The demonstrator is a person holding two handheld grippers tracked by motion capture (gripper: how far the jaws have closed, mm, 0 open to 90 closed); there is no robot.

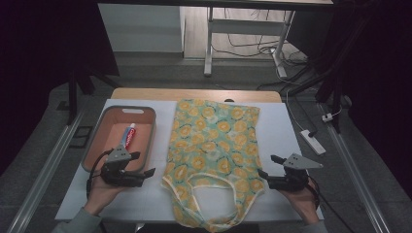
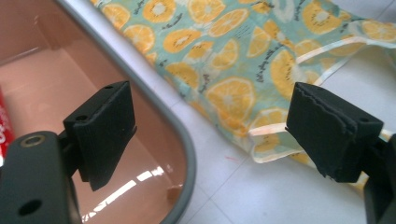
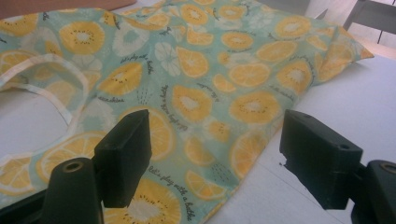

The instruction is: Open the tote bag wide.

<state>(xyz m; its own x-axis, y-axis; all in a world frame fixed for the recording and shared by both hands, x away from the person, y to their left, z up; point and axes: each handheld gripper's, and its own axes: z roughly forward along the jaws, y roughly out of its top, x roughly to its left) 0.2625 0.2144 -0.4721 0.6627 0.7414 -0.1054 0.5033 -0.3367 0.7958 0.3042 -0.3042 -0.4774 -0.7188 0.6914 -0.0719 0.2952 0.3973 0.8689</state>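
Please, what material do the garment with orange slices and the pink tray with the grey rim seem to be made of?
The teal garment printed with orange slices looks like thin woven fabric, probably cotton, though I cannot confirm it: matte, lying flat with soft creases and pale binding along its edges. The pink rectangular tray with a grey rim looks like moulded plastic: its smooth floor reflects light in the left gripper view.

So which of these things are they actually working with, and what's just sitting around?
Likely in use: fruit-print garment, flanked by the open left gripper and open right gripper.
Probably lying about: pink tray, toothpaste tube, power strip on the floor.
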